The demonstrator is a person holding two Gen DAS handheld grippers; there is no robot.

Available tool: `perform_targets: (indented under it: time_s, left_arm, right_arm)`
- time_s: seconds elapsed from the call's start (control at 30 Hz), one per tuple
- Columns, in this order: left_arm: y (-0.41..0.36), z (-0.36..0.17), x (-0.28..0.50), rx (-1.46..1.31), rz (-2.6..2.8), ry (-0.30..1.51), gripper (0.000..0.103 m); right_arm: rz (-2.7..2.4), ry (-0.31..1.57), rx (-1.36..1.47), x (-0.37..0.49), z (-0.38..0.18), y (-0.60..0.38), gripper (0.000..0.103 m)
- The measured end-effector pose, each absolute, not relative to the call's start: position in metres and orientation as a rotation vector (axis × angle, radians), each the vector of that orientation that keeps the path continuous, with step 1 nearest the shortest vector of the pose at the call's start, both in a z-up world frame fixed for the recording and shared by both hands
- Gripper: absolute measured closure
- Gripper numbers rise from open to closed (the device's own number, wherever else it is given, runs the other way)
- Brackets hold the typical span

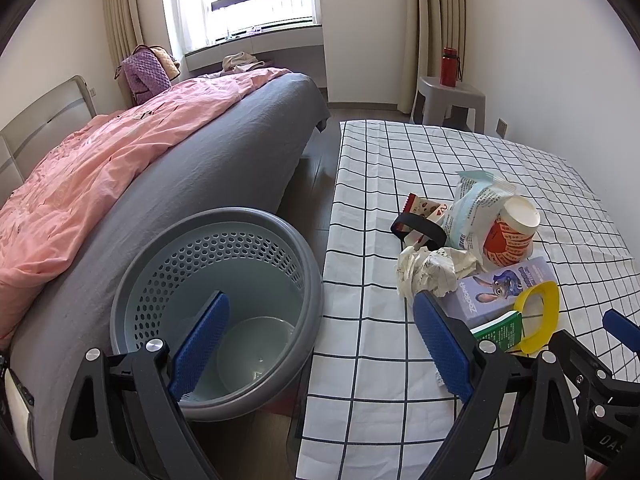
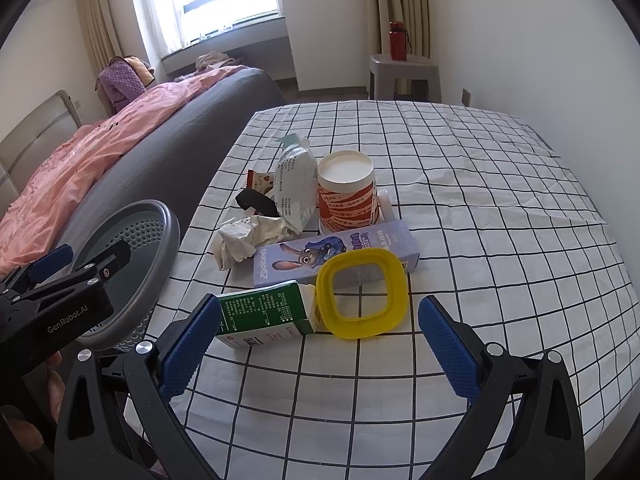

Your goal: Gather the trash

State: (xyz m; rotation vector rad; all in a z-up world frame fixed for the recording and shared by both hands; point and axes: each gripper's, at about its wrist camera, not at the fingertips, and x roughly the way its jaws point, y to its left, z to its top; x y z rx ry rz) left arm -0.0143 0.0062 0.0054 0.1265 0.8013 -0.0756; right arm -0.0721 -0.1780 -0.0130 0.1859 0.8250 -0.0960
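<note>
Left tongs (image 1: 320,344): spread wide apart, holding nothing; they hover over the gap between the trash basket (image 1: 218,308) at 9 o'clock and the counter (image 1: 372,336) at 3 o'clock.
Right tongs (image 2: 320,344): also wide apart and empty, facing the trash pile at 12 o'clock.
Nearest trash: the green carton (image 2: 266,312) lies flat just ahead of the right tongs, toward 11 o'clock, beside its left finger; the yellow ring (image 2: 362,294) leans on it at 12 o'clock.
Long axis: the carton runs about 9 to 3 o'clock, across the opening, so I judge a turn of the wrist is needed.
Farther trash: purple box (image 2: 336,254), crumpled paper (image 2: 244,238), paper cup (image 2: 348,188).
Nearer hand: the right one.
Basket: stands on the floor between bed (image 1: 192,168) and counter.
</note>
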Motion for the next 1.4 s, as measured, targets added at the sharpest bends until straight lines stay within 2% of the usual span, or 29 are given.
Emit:
perform_targets:
  time_s: [1.4]
  left_arm:
    - [0.0089,0.0034,-0.0164,0.134,-0.084,0.802,0.014]
  right_arm:
    - [-0.102,0.827,0.193,-0.0713,-0.0132,-0.1783,0.006]
